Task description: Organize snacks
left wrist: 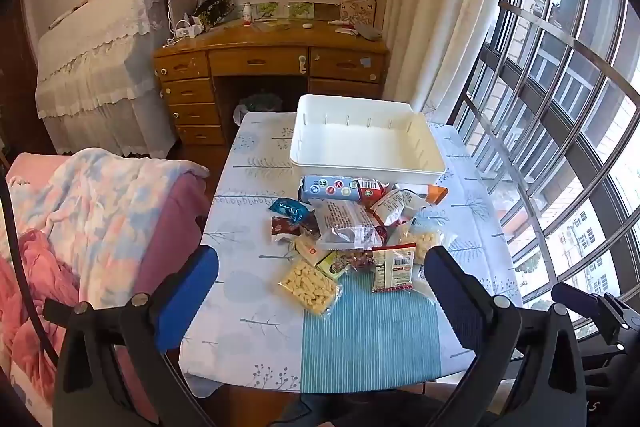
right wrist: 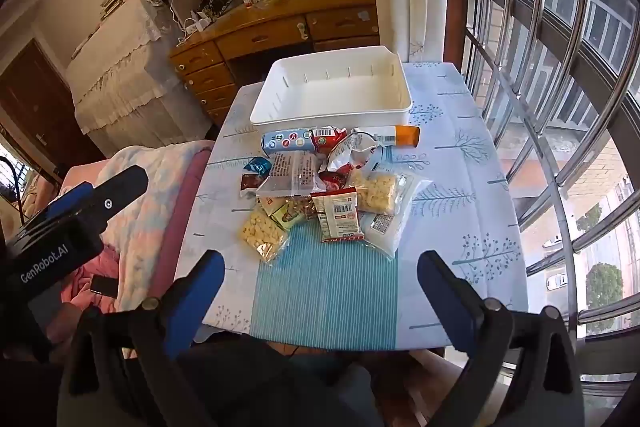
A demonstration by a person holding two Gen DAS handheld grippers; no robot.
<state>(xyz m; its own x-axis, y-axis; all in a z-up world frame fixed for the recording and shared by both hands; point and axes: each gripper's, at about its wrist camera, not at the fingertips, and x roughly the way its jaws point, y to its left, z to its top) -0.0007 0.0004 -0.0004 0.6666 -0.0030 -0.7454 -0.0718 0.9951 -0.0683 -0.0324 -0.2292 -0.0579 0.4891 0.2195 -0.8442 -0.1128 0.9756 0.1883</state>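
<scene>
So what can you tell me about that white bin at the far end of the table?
The white bin is a shallow rectangular tray that looks like smooth plastic, with rounded corners and a rolled rim. Narrow vertical slots line its inner walls. It sits upright and level on the tree-patterned tablecloth, at the far end near the curtain, and nothing shows inside it. The pile of snack packets lies just in front of it; the blue tube-shaped pack rests close against its near wall, though actual contact is hard to confirm.
</scene>
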